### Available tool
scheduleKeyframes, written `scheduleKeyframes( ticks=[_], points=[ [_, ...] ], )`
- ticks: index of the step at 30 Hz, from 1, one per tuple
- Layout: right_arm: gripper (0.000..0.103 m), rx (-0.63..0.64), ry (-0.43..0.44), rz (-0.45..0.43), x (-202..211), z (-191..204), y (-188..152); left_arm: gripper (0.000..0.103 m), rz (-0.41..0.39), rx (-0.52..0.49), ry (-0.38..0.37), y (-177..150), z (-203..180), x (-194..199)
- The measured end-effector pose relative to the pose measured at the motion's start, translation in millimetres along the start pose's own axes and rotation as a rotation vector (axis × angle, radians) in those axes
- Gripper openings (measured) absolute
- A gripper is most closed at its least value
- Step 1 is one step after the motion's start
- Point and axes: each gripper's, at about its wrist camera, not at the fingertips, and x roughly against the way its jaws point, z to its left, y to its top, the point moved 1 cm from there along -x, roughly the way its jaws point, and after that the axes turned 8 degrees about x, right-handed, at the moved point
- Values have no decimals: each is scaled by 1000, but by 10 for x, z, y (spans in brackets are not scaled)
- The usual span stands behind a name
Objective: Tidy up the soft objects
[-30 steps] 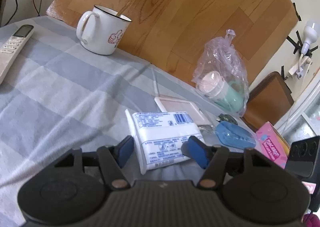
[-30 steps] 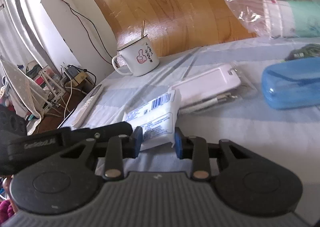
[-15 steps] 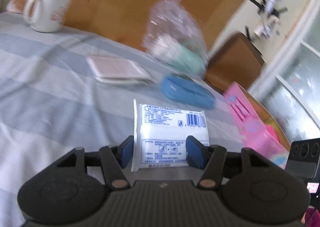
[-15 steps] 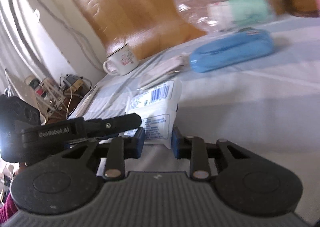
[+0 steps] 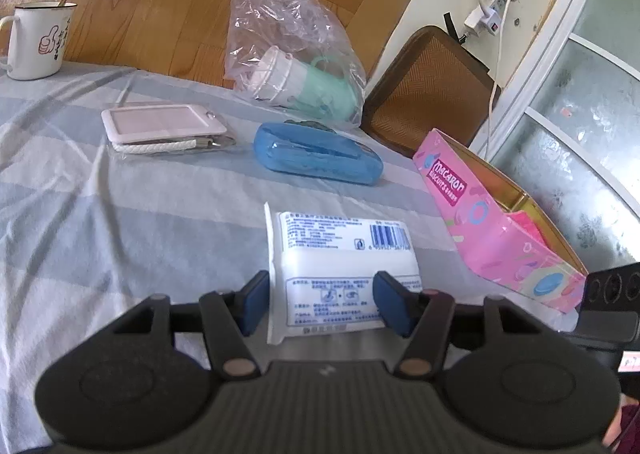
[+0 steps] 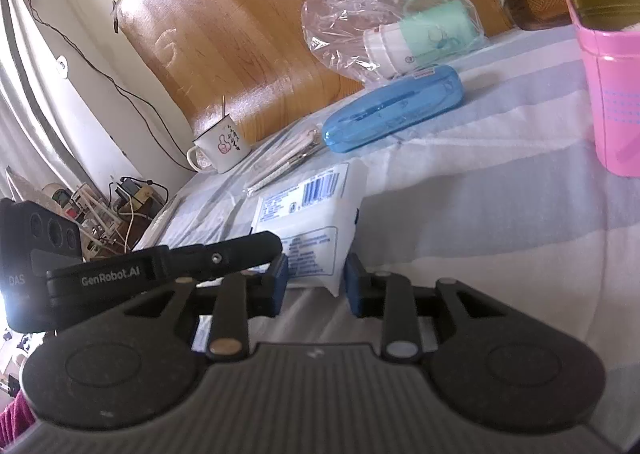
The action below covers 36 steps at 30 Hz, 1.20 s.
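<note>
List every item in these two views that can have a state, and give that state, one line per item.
Tissue pack: sealed, gripped by both claws.
Left claw: shut on the pack's sides.
Right claw: shut on the pack's corner.
Pink box: open on top.
Blue case: closed, lying flat.
Plastic bag: knotted, cup inside.
Mug: upright, stick inside.

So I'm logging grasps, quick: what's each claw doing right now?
Left claw: closed on the tissue pack.
Right claw: closed on the same tissue pack, at its corner.
</note>
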Motion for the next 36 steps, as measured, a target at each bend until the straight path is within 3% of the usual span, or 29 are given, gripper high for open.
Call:
scheduleKeyframes(
  ticks=[10,23,36],
  points=[
    [35,-2,7,-5,58,-51,-22,58,1,14,-14,16,3,-9],
    [29,124,-39,-29,83,123,-65,56,3,16,-30,21,17,-6],
    [31,67,-70,-33,468,12,-226,59,69,-77,-82,-167,-300,-76]
  ],
)
